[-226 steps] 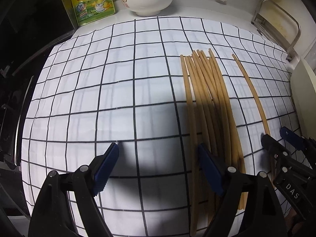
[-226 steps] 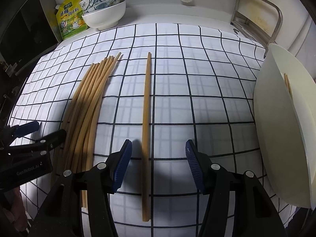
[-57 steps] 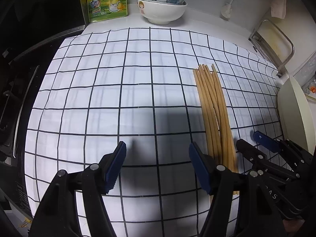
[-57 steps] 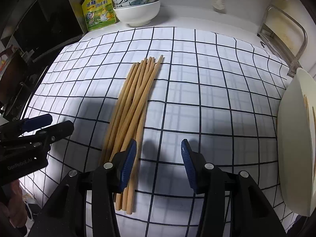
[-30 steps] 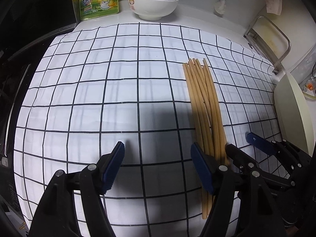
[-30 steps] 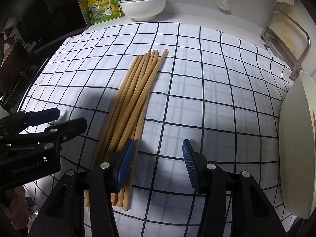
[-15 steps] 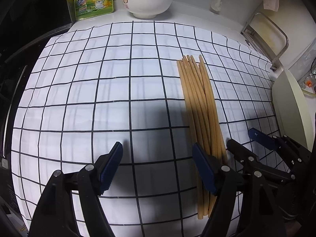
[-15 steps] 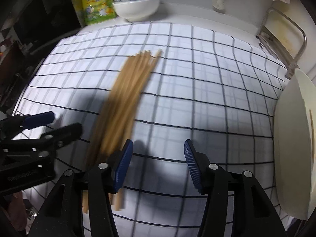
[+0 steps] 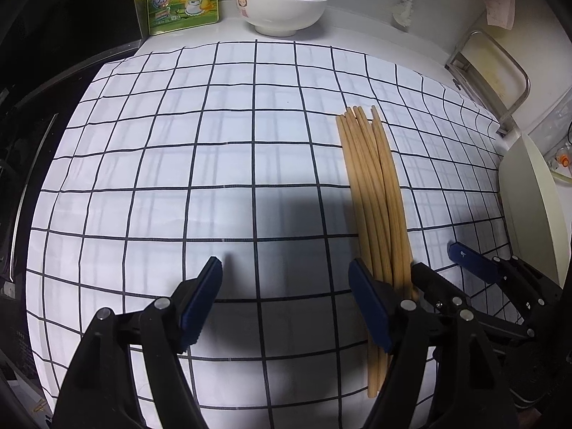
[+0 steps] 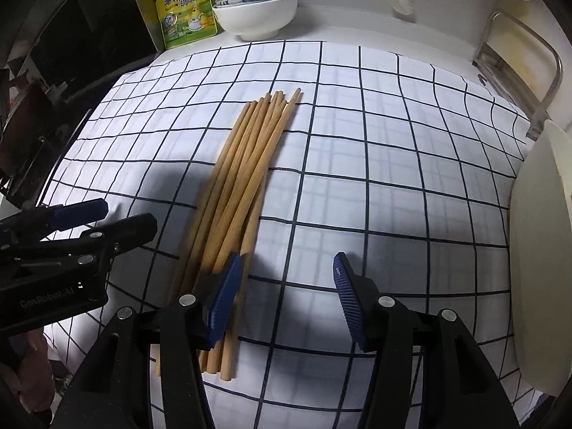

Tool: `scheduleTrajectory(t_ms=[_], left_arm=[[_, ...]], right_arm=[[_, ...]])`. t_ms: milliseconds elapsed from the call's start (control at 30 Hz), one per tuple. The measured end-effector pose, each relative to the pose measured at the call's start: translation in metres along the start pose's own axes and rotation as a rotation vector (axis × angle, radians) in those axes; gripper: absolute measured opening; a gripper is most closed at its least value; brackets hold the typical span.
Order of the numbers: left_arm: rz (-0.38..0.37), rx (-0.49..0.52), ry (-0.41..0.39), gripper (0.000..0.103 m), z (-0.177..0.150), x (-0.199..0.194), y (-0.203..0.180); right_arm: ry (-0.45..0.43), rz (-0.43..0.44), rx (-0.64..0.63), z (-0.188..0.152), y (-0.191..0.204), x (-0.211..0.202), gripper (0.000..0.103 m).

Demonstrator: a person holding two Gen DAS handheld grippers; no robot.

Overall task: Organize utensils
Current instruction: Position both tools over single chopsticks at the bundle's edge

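Checked cloth (image 9: 221, 150): chopsticks (image 9: 375, 196) bundled; both grippers' fingers apart.

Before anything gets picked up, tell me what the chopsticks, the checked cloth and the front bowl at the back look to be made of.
Chopsticks: likely bamboo or wood, unlacquered; matte tan, no shine.
Checked cloth: apparently woven fabric; white with dark grid lines that ripple, and it lies slightly wavy.
Front bowl: probably glazed ceramic; smooth glossy white with soft highlights, though melamine can't be ruled out.

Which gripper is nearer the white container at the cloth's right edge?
Right. The right gripper hovers between the chopstick bundle and the white container; the left gripper is beyond the bundle, farther away.
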State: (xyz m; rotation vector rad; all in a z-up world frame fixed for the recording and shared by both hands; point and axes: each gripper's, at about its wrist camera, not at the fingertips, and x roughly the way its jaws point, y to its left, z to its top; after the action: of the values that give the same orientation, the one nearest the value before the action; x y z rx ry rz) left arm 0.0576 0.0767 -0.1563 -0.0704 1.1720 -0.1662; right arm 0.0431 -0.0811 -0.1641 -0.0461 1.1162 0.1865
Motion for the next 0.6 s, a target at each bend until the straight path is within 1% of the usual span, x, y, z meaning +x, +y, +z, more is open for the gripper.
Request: scheduleTrajectory(t_ms=[133, 300, 400, 433, 500, 600], left_arm=[[-0.002, -0.004, 0.004, 0.072, -0.0008, 0.0004, 0.0003], [-0.006, 0.002, 0.004, 0.073, -0.0014, 0.0006, -0.0035], [-0.007, 0.006, 0.005, 0.073, -0.0013, 0.0011, -0.0048], [-0.007, 0.006, 0.006, 0.073, -0.0010, 0.0013, -0.0045], [-0.008, 0.005, 0.005, 0.073, -0.0010, 0.0011, -0.0041], [-0.005, 0.006, 0.006, 0.073, -0.0013, 0.0014, -0.0039]], right_arm=[[-0.002, -0.024, -0.029, 0.0005, 0.0044, 0.0006, 0.051], [0.005, -0.032, -0.028, 0.0002, 0.0017, 0.0003, 0.051], [0.026, -0.032, -0.034, 0.0017, 0.0034, 0.0020, 0.051], [0.037, -0.046, -0.042, 0.0017, 0.0046, 0.0039, 0.051], [0.029, -0.061, -0.055, 0.0014, 0.0059, 0.0038, 0.051], [0.015, -0.060, -0.024, 0.0000, -0.0016, 0.0031, 0.051]])
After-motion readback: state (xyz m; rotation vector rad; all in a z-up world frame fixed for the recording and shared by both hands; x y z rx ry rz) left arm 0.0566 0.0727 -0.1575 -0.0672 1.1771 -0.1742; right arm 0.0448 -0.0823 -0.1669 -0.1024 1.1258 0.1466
